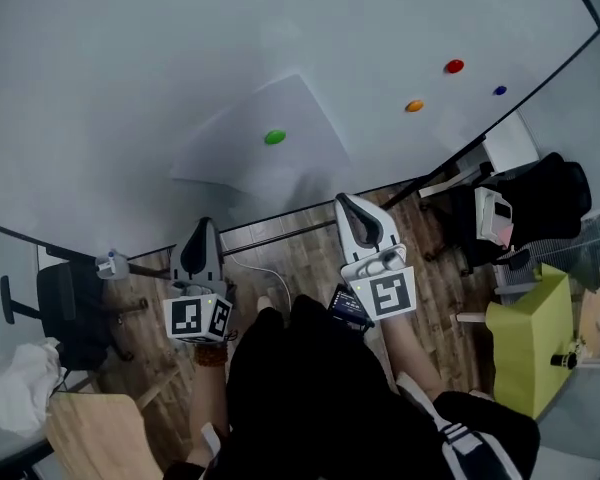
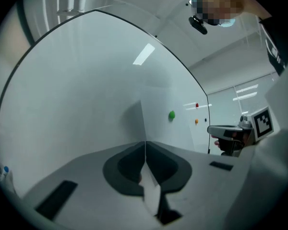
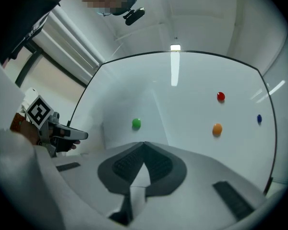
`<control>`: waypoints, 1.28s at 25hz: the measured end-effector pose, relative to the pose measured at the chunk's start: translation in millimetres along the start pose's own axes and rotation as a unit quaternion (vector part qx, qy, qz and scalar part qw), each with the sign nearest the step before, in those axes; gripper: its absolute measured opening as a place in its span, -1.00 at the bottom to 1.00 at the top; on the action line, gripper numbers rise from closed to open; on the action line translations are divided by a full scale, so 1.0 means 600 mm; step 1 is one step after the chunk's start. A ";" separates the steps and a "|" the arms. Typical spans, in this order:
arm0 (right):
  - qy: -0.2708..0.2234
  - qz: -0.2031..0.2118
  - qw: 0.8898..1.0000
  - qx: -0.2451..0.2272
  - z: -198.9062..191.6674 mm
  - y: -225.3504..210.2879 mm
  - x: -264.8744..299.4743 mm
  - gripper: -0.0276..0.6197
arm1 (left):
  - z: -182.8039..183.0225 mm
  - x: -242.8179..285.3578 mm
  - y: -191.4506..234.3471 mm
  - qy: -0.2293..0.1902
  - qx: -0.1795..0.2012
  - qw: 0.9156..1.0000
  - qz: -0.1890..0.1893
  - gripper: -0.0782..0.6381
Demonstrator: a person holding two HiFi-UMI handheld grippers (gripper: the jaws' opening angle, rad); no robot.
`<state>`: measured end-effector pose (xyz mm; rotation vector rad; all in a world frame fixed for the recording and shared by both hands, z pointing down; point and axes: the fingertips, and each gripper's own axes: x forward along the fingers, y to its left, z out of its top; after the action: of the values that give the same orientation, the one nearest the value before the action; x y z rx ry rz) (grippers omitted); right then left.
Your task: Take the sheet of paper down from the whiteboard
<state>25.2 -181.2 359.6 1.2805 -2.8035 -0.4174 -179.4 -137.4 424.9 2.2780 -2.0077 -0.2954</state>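
1. Left gripper [image 1: 203, 230]: the jaws are closed together with nothing between them. It is held short of the large white whiteboard [image 1: 130, 68], below the lower left corner of the sheet. Risk as judged: with the jaws shut no edge can be pinched, and the tips would only skid on the board.
2. White rectangular sheet of paper [image 1: 245, 153]: it is on the board, pinned by one round green magnet [image 1: 274, 137]. If the sheet is pulled with the magnet in place, a tear or a dropped magnet is judged likely.
3. Right gripper [image 1: 348, 208]: the jaws are likewise closed and empty, just below the sheet's lower right corner. The same skidding risk is noted.
4. Edges: a shadow is seen along the sheet's lower edge, so that edge is judged slightly lifted and pinchable.
5. Room: bare board is seen left of the sheet. The red round magnet [image 1: 454, 66], orange round magnet [image 1: 414, 106] and blue round magnet [image 1: 499, 90] lie well apart to its right.
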 end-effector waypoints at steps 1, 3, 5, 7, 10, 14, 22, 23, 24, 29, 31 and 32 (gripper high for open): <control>0.001 -0.006 1.000 -0.002 0.000 0.001 0.003 -0.92 | -0.001 0.002 0.004 0.000 -0.001 1.000 -0.006 -0.74; 0.001 -0.016 1.000 -0.006 0.002 0.001 0.007 -0.92 | -0.005 0.007 0.006 0.003 -0.003 1.000 -0.019 -0.74; 0.001 -0.023 1.000 -0.007 0.003 0.000 0.010 -0.92 | -0.007 0.013 0.002 0.008 -0.008 0.999 -0.031 -0.74; 0.001 -0.029 1.000 -0.004 0.003 -0.001 0.014 -0.92 | -0.012 0.018 -0.002 0.013 -0.010 0.999 -0.041 -0.74; -0.004 -0.030 1.000 -0.005 -0.001 -0.005 0.031 -0.92 | -0.029 0.033 0.001 0.025 -0.010 0.998 -0.054 -0.74; -0.010 -0.020 1.000 -0.008 -0.008 -0.009 0.059 -0.92 | -0.045 0.065 0.011 0.032 -0.014 0.997 -0.071 -0.74; -0.013 -0.012 1.000 -0.020 -0.001 -0.018 0.069 -0.92 | -0.049 0.086 -0.010 0.025 -0.020 0.993 -0.110 -0.72; -0.013 -0.012 1.000 -0.023 -0.001 -0.019 0.071 -0.92 | -0.051 0.088 -0.012 0.026 -0.021 0.993 -0.114 -0.70; -0.013 -0.012 1.000 -0.025 -0.002 -0.019 0.072 -0.92 | -0.054 0.090 -0.012 0.027 -0.022 0.993 -0.117 -0.65; -0.013 -0.011 1.000 -0.023 -0.002 -0.019 0.072 -0.92 | -0.069 0.099 -0.013 0.035 -0.033 0.991 -0.123 -0.52; -0.008 -0.008 1.000 -0.023 -0.008 -0.024 0.075 -0.92 | -0.072 0.107 -0.016 0.035 -0.039 0.991 -0.124 -0.51; -0.007 -0.007 1.000 -0.023 -0.011 -0.025 0.078 -0.92 | -0.072 0.110 -0.017 0.034 -0.040 0.991 -0.125 -0.51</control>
<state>6.4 -227.1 358.5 1.2933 -2.7806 -0.4902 -153.0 -204.1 459.7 2.4534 -1.6486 -0.3067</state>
